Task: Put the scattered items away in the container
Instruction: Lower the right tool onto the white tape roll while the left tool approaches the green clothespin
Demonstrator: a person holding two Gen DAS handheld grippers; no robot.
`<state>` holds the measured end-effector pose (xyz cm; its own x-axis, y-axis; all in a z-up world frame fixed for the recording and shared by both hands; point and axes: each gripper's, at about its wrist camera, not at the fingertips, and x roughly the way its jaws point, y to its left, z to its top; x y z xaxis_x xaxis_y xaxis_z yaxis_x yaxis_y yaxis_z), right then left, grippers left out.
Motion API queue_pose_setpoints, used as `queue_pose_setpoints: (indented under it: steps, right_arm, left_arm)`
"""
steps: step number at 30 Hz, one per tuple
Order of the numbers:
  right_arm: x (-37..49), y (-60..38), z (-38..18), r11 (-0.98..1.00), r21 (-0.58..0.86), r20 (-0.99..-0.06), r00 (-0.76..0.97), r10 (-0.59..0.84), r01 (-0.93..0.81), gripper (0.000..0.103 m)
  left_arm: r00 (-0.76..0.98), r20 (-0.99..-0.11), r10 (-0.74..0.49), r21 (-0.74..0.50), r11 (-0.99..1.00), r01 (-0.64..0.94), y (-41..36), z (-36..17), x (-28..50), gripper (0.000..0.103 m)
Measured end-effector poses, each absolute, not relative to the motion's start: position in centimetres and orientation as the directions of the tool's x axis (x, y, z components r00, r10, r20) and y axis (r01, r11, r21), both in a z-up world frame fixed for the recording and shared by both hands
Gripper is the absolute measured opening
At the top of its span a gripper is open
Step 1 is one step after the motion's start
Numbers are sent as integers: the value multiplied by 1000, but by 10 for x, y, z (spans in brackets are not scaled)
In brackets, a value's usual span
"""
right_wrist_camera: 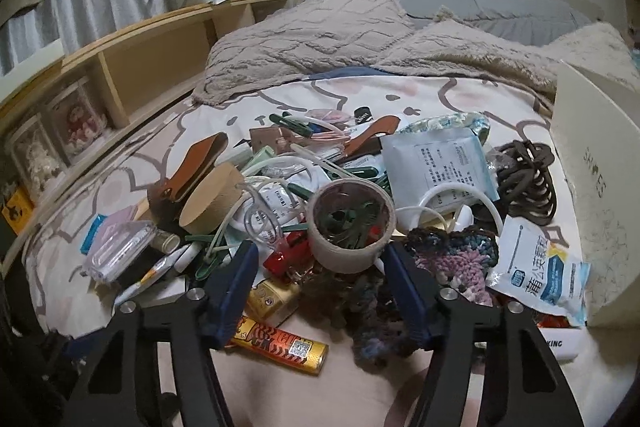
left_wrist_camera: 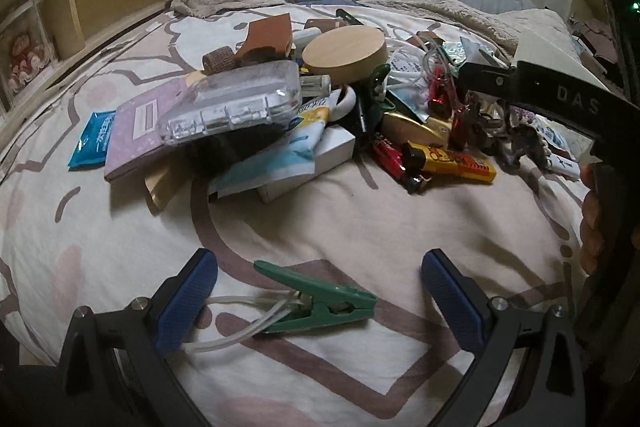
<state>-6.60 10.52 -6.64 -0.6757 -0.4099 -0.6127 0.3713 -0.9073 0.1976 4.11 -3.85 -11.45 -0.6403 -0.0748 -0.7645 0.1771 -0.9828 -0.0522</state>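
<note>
The left gripper (left_wrist_camera: 318, 301) hangs low over the patterned bedsheet (left_wrist_camera: 360, 211), its blue-padded fingers (left_wrist_camera: 188, 299) spread wide and gripping nothing. Between them lies a green clip (left_wrist_camera: 316, 303) with clear tubing (left_wrist_camera: 236, 323) caught in its mouth, flat on the sheet and well apart from the main heap. The right gripper (right_wrist_camera: 320, 291) is pushed into the near edge of that heap, fingers (right_wrist_camera: 230, 291) also spread, straddling a roll of tape (right_wrist_camera: 352, 227) that stands on edge; whether the pads touch the roll cannot be told. The roll is beige with a dark inner face, and green pieces show through its core. Just left of the roll sits a round wooden lid (right_wrist_camera: 210, 201); just beyond it lies a white printed sachet (right_wrist_camera: 438, 163); to its right a crocheted piece (right_wrist_camera: 456, 255) and a blue-and-white packet (right_wrist_camera: 540, 275). A yellow wrapped bar (right_wrist_camera: 280, 345) lies nearer than the roll, partly under the left finger. The container, a white shoebox (right_wrist_camera: 592, 187), stands at the heap's right edge, beyond the packet.
</note>
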Motion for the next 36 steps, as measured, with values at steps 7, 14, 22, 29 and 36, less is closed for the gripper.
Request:
queue_pose_setpoints:
  steps: [7,14,22,29,36]
  right_arm:
    - [-77,119,-68,-897,295,-608,-660,-441,328,49]
    - [-80,115,-72,-907,272,-620,-662,-421,322,44]
    - [-70,122,-62,-911,271,-616,-671,-412,310,42]
    - [-56,140,-51,-918,278,-627,-671,-396,281,24]
    - [-39,151,-54,-921,288,-641,-662,-388,262,24]
  left_arm:
    - [-629,-772,-86,-50,-979,196,-38,-120,40,103]
    - [-642,-763,-77,-59,-980,188,-39,-118,42,103]
    - [-676,-736,-4,-116,-985,131,-34,-110,48,87]
    - [-681,-728,76,-95,-995,-10,-9,-109,51,63]
    - [-676,-723,142,-170,-985,-25,-14,-107,49,36]
